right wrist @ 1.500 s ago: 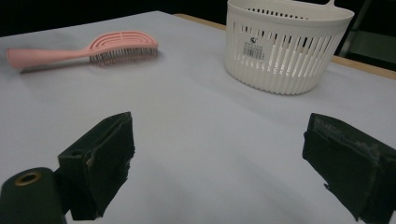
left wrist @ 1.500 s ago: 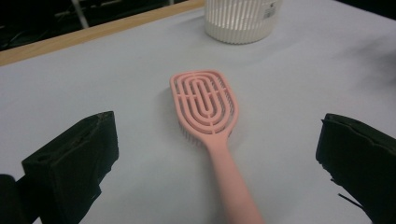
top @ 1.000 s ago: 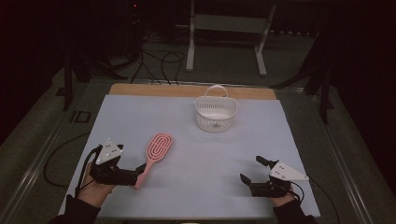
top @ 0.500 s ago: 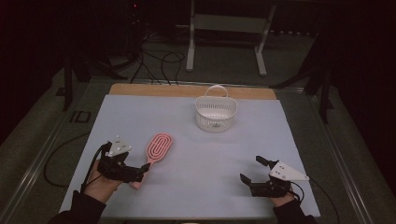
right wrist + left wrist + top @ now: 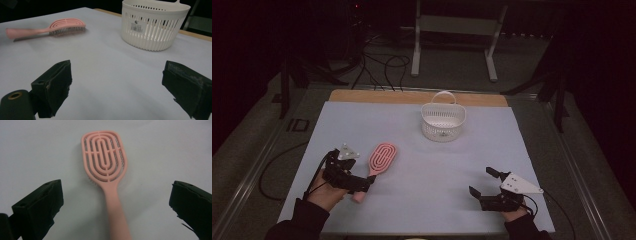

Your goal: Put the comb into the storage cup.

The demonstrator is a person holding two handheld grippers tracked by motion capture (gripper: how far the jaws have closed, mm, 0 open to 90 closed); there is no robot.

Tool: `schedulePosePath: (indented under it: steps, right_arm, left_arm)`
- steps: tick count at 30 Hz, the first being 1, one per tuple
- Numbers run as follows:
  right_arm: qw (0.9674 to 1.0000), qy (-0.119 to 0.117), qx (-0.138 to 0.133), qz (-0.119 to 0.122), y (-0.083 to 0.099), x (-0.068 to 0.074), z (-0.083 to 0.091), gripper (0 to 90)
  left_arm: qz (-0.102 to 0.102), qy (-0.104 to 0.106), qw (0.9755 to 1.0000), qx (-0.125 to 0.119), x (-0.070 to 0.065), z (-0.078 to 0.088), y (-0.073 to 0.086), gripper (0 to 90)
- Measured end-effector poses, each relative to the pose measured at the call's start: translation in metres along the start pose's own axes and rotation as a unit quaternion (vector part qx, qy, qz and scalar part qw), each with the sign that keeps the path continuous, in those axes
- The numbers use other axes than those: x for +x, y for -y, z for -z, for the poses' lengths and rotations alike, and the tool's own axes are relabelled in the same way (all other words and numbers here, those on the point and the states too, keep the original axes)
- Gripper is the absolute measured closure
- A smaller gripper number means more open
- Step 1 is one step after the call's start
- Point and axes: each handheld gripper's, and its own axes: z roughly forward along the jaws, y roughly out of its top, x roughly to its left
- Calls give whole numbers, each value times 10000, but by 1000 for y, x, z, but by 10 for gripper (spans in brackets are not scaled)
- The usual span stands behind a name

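Pale sheet (image 5: pixel 412 125) covered the table; on it sat a white basket (image 5: pixel 443 122), its contents unclear. Left gripper (image 5: pixel 116 205) gaped wide astride the pink brush (image 5: pixel 106 167) handle. Right gripper (image 5: pixel 117 87) idled, released.

A table (image 5: pixel 362 96) under a pale sheet (image 5: pixel 432 170), with a brush and a basket on it

The sheet covers nearly the whole top, leaving a strip of bare wood along the far edge. A pink hairbrush (image 5: pixel 379 161) lies flat, bristles down, on the near left part, its handle pointing toward the near edge. A white slotted basket (image 5: pixel 442 121) with a handle stands upright toward the far side, near the middle, well apart from the brush.
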Motion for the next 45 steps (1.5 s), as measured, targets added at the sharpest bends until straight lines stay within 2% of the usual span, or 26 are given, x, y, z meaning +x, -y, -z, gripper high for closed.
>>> schedulePosePath:
  steps: [7,11,12,13,14,15,16,18,20,22,33,37,38,39,42,45]
  right_arm:
    - [10000,-6,3,-16,0,0,0,89]
    - [10000,-5,25,-12,0,0,-1,89]
    - [10000,-9,11,-24,0,0,0,89]
    - [10000,-9,11,-24,0,0,0,89]
    - [10000,-8,35,-10,1,-1,-1,89]
    - [10000,-8,35,-10,1,-1,-1,89]
    - [10000,-7,19,-20,0,0,0,89]
    - [10000,-2,18,-16,0,0,0,89]
    - [10000,-5,48,-5,1,0,-1,89]
    - [10000,1,39,10,0,0,-1,90]
    - [10000,-11,68,7,1,0,-1,90]
    - [10000,-14,64,0,1,0,-1,90]
    - [10000,-8,54,-9,0,0,-1,90]
    - [10000,-8,54,-9,0,0,-1,90]
    - [10000,-37,64,4,0,1,-2,90]
    - [10000,-34,58,-14,0,1,-1,90]
  left_arm:
    - [65,138,9996,240,0,-7,-5,0]
    - [175,200,9988,407,0,-12,-8,1]
    - [204,230,9977,603,1,-15,-9,1]
    - [204,230,9977,603,1,-15,-9,1]
    - [308,249,9965,736,2,-19,-10,1]
    - [308,249,9965,736,2,-19,-10,1]
    - [361,171,9954,872,2,-22,-10,1]
    - [401,198,9945,949,4,-24,-11,1]
    - [432,174,9942,973,5,-26,-11,1]
    - [522,254,9928,1047,6,-29,-11,1]
    - [609,351,9894,1274,11,-40,-13,2]
    - [661,327,9878,1374,13,-47,-13,24]
    - [708,425,9862,1438,14,-49,-13,37]
    - [708,425,9862,1438,14,-49,-13,37]
    - [739,425,9840,1562,16,-53,-14,45]
    - [733,403,9838,1586,16,-55,-15,78]
